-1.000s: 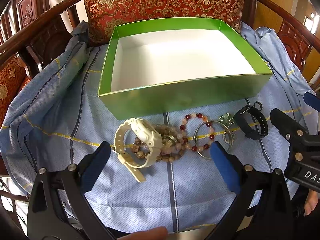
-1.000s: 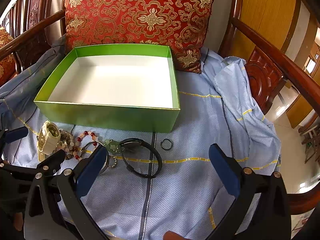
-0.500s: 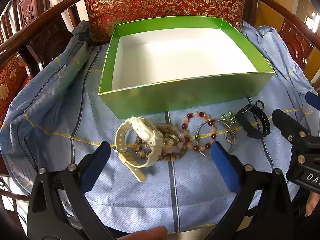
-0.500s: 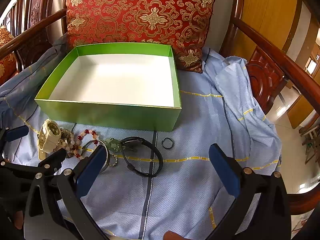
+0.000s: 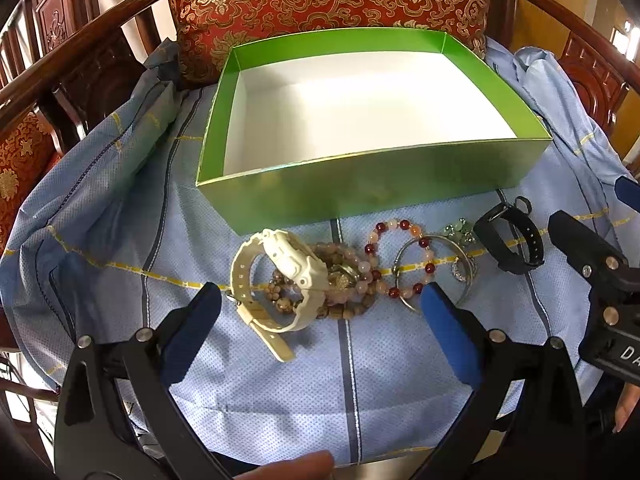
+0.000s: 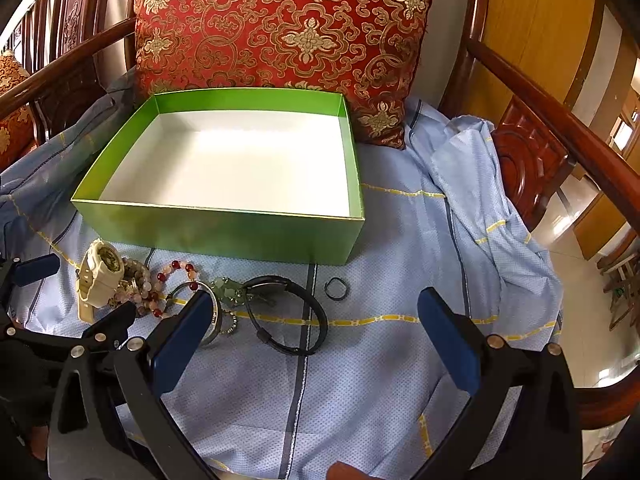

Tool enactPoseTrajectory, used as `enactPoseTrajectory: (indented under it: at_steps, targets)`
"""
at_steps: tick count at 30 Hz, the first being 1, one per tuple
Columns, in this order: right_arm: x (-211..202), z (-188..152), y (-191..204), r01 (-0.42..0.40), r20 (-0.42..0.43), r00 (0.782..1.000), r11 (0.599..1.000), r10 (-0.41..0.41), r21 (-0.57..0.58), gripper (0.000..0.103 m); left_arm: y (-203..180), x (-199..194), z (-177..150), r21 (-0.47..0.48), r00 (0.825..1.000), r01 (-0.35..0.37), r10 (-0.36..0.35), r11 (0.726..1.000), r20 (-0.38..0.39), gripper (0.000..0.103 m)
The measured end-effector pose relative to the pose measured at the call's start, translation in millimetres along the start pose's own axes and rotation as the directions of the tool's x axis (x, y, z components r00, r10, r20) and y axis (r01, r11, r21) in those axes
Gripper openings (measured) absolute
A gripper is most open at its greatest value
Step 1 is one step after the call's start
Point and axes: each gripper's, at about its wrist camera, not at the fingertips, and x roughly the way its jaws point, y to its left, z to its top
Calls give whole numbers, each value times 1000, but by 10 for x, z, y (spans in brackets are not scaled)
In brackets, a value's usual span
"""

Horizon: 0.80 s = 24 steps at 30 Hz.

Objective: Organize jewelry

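before green box (image 5: 372,196): white watch (image 5: 276,276), bracelets (image 5: 400,264) | both hand-held grippers wide, holding nothing

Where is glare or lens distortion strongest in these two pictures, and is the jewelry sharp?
Left wrist view: the green box has a washed-out white floor; its walls and the chair rails curve from the fisheye; the white watch is sharp. Right wrist view: similar glare in the box; black corners; the small black ring is clear.

Green box (image 5: 372,196) walls behind jewelry pile (image 5: 340,276); cloth (image 6: 400,360) bare rightward.
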Motion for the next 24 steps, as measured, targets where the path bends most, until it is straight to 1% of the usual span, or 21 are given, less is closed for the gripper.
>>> enactPoseTrajectory:
  at_steps: [8, 13, 15, 16, 18, 19, 20, 21, 22, 23, 24]
  targets:
    - [-11, 18, -25, 11, 5, 1000, 1000, -11, 4, 100, 26, 17, 14, -10, 1000, -7, 7, 1000, -7, 99]
    - [-25, 43, -87, 16, 6, 1000, 1000, -16, 18, 100, 48, 57, 11, -12, 1000, -8, 7, 1000, -30, 99]
    - [-24, 69, -131, 33, -2, 999, 999, -33, 16, 100, 74, 55, 18, -18, 999, 5, -5, 1000, -33, 99]
    - [-3, 106, -178, 57, -20, 998, 998, -57, 3, 100, 91, 49, 20, -23, 999, 13, -14, 1000, -31, 99]
    - [33, 146, -278, 54, -43, 998, 998, -53, 10, 100, 129, 45, 24, -29, 999, 27, -28, 999, -31, 99]
    - [61, 162, -369, 36, -63, 997, 999, -34, 37, 100, 158, 54, 22, -26, 999, 25, -26, 999, -38, 98]
    - [80, 169, -423, 21, -75, 997, 998, -17, 53, 100, 173, 57, 18, -27, 999, 23, -24, 999, -40, 91]
    - [96, 174, -457, 5, -85, 996, 998, 0, 65, 94, 204, 62, 15, -31, 999, 21, -22, 999, -45, 77]
    - [125, 178, -481, -23, -104, 994, 998, 30, 64, 89, 231, 70, 17, -38, 998, 19, -21, 999, -52, 72]
    - [155, 177, -474, -41, -123, 991, 997, 48, 58, 78, 283, 79, 15, -55, 998, 25, -28, 998, -60, 65]
    - [177, 172, -459, -50, -139, 989, 997, 57, 54, 67, 311, 86, 19, -65, 997, 31, -35, 997, -64, 65]
